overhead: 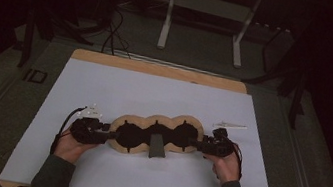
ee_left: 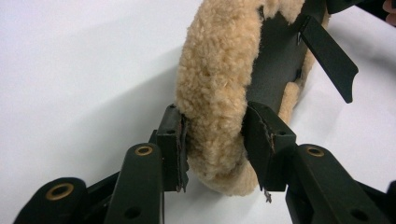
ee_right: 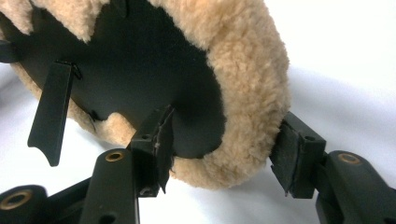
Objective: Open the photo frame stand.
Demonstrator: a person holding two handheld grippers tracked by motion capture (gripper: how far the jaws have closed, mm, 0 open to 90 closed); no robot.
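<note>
1. A long tan fleece pad (overhead: 155, 135) with a black underside and a black strap (overhead: 156, 146) lies flat on a white table (overhead: 154, 96), between two hand-held grippers.
2. The left gripper (ee_left: 212, 140) has its jaws around the pad's left end, both pads touching fleece: gripping.
3. The right gripper (ee_right: 224, 144) straddles the right end, one pad clear of the fleece: open.
4. Judged step: taking hold of both ends. Next, the right jaws must close.

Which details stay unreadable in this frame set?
- Small white item, high view: too small and dim to identify.
- Fleece pad underside: hidden against the table.
- Left gripper and right gripper contact: pile hides the pads.
</note>
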